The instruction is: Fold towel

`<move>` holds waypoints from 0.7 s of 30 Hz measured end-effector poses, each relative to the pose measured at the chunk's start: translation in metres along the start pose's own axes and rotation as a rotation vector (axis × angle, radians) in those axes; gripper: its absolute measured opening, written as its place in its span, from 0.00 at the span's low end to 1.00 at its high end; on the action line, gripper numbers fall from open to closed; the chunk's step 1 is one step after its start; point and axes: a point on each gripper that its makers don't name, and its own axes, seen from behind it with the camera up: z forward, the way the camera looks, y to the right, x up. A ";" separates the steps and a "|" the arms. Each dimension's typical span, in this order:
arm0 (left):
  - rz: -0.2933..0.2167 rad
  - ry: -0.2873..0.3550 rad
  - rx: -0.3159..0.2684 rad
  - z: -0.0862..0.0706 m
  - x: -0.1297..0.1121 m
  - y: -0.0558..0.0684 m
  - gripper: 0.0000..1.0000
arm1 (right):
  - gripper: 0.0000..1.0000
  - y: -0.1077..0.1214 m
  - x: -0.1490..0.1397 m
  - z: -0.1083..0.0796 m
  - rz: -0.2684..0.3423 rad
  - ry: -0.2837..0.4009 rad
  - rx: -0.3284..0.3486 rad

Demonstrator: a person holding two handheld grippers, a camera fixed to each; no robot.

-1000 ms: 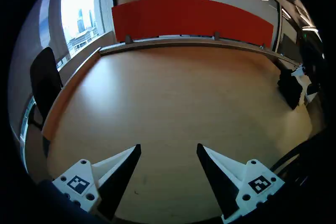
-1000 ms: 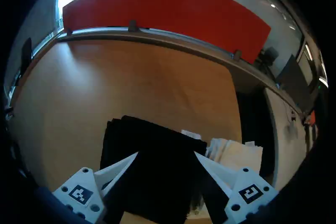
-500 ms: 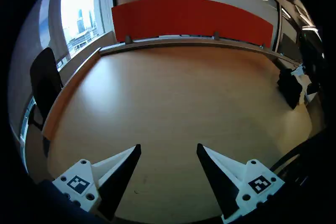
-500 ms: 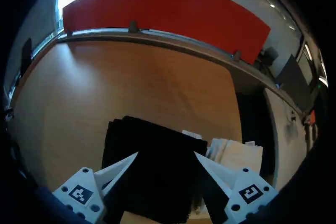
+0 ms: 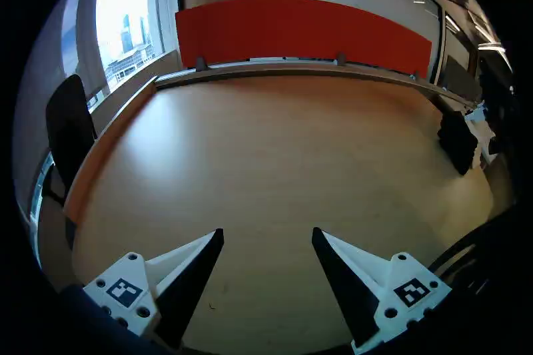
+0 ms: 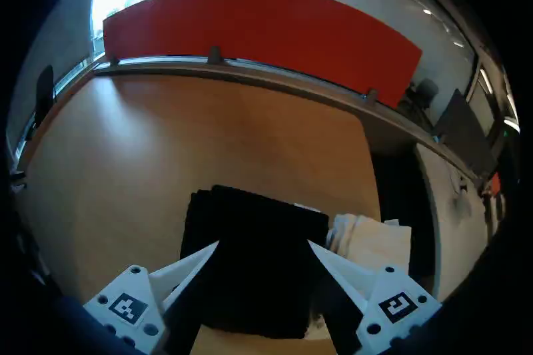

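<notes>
Wooden bench [image 5: 266,142] backed by a red divider [image 5: 300,25], window [image 5: 126,22] beside it. Left gripper [image 5: 266,229] and right gripper [image 6: 263,242] both have fingers spread, with a black towel [image 6: 256,282] lying between the right one's.

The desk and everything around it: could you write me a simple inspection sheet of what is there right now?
Surface: wooden desk, mostly bare, light glare.
Job's things: black towel, lying folded near the desk's right edge.
Clutter: white folded cloths right beside the black towel.
Grippers: left gripper open above bare desk; right gripper open, pointing at the black towel, holding nothing.
Cables: nothing seen.
Surroundings: red partition along the desk's far edge, bright window, black chair.
</notes>
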 end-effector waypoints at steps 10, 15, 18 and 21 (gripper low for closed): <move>0.000 0.007 -0.008 0.000 0.003 0.004 0.99 | 0.82 -0.009 -0.029 -0.015 0.029 -0.009 -0.004; 0.006 0.007 -0.011 0.000 0.002 0.005 0.99 | 0.83 -0.011 -0.040 -0.017 0.046 -0.015 -0.004; 0.009 0.007 -0.011 0.000 0.002 0.005 0.99 | 0.83 -0.011 -0.044 -0.018 0.050 -0.015 -0.006; 0.008 0.009 -0.011 0.000 0.003 0.005 0.99 | 0.82 -0.012 -0.050 -0.017 0.053 -0.022 -0.006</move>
